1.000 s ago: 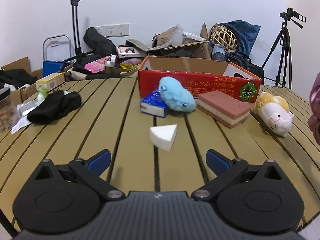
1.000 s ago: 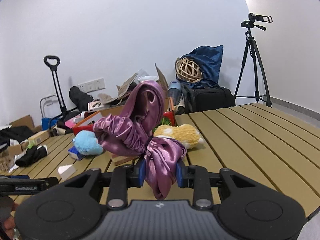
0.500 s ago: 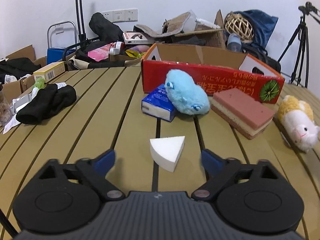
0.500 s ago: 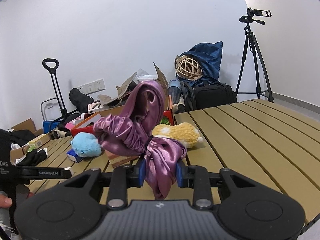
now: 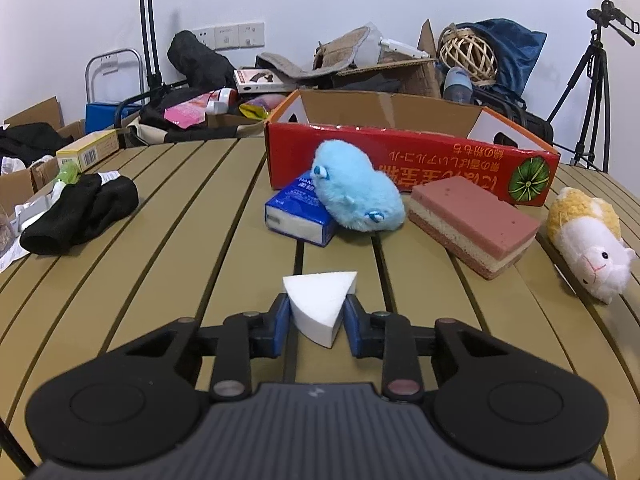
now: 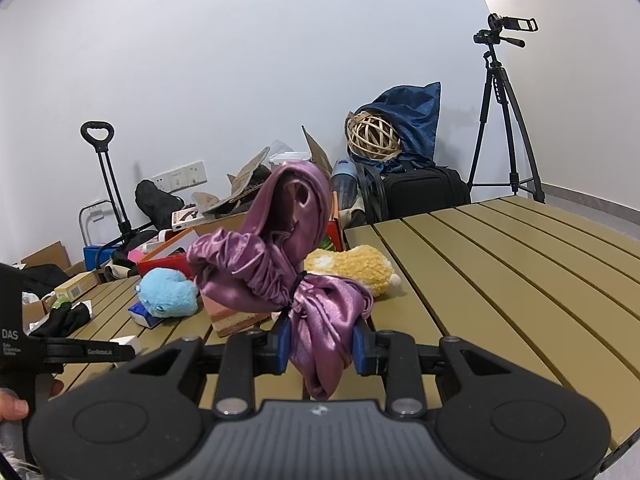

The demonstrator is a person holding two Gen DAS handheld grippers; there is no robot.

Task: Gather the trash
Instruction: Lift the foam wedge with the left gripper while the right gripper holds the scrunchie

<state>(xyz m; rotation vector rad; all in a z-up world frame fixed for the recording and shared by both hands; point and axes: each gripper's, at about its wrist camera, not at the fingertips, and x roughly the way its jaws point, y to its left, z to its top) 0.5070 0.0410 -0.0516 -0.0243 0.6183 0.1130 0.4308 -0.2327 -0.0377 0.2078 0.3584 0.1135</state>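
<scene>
In the left wrist view, the left hand-held gripper [image 5: 314, 322] has just been closing, and its blue pads now press both sides of a white foam wedge [image 5: 318, 300] on the near part of the slatted table [image 5: 180, 240]. Farther off lie a blue plush toy [image 5: 358, 188], a tissue pack [image 5: 298, 210] and a red cardboard box [image 5: 408, 160].

In the right wrist view, the right hand-held gripper [image 6: 320, 346] is clamped narrowly on a bunched purple satin cloth [image 6: 288, 264], held above the table [image 6: 500, 272].
</scene>
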